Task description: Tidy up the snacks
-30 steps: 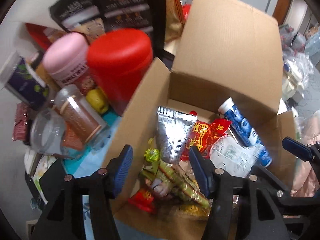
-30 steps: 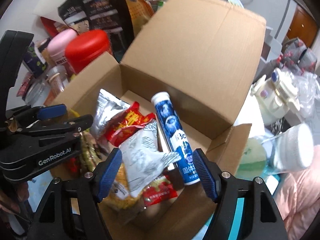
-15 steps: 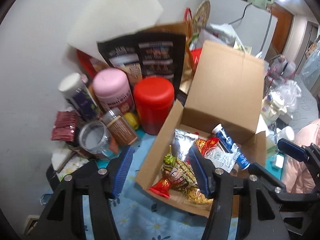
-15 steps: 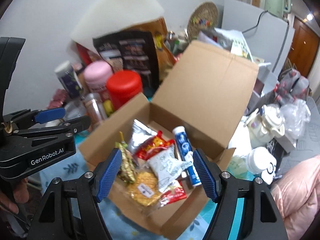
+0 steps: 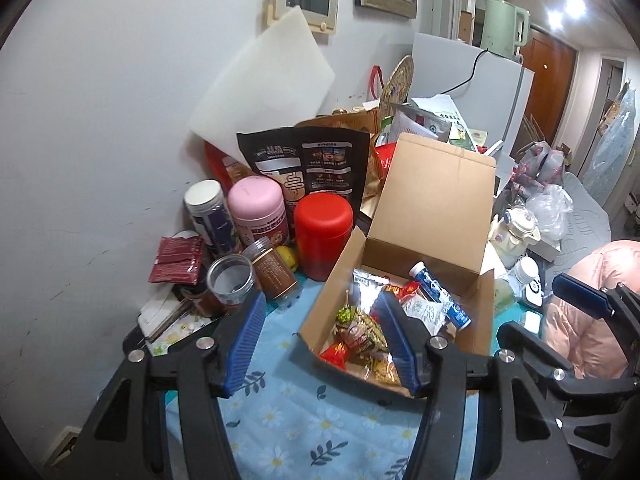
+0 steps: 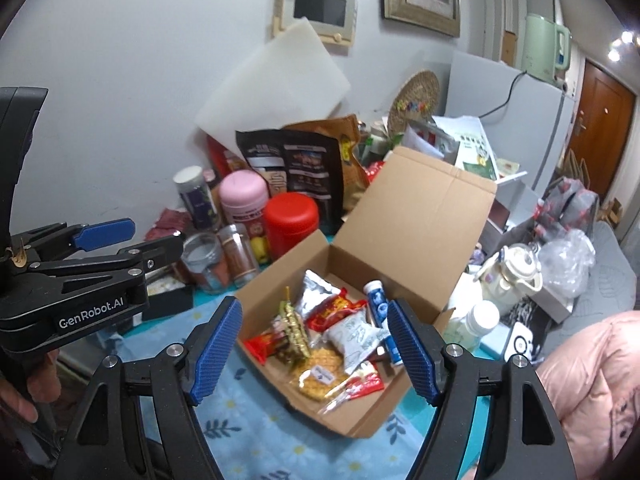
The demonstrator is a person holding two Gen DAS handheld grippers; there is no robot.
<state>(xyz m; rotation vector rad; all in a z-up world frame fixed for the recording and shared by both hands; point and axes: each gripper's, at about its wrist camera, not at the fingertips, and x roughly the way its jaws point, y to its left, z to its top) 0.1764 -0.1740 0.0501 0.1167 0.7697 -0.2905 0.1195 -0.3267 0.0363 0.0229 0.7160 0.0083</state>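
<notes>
The open cardboard box (image 6: 420,216) of snacks (image 6: 352,334) sits beyond both grippers. Left gripper (image 5: 322,344) and right gripper (image 6: 314,350) fingers are spread, holding nothing.

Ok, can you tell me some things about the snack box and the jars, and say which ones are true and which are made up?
1. The cardboard box has its lid standing open. True.
2. The blue tube lies on the tablecloth outside the box. False: it lies inside the box, along the right side.
3. The left tool is squeezing a snack. False: its jaws are open with nothing between them.
4. The red jar stands outside the box, to the left of it. True.
5. The right tool is open and holds nothing. True.
6. The pink jar is inside the box. False: it stands among the other jars by the wall.
</notes>
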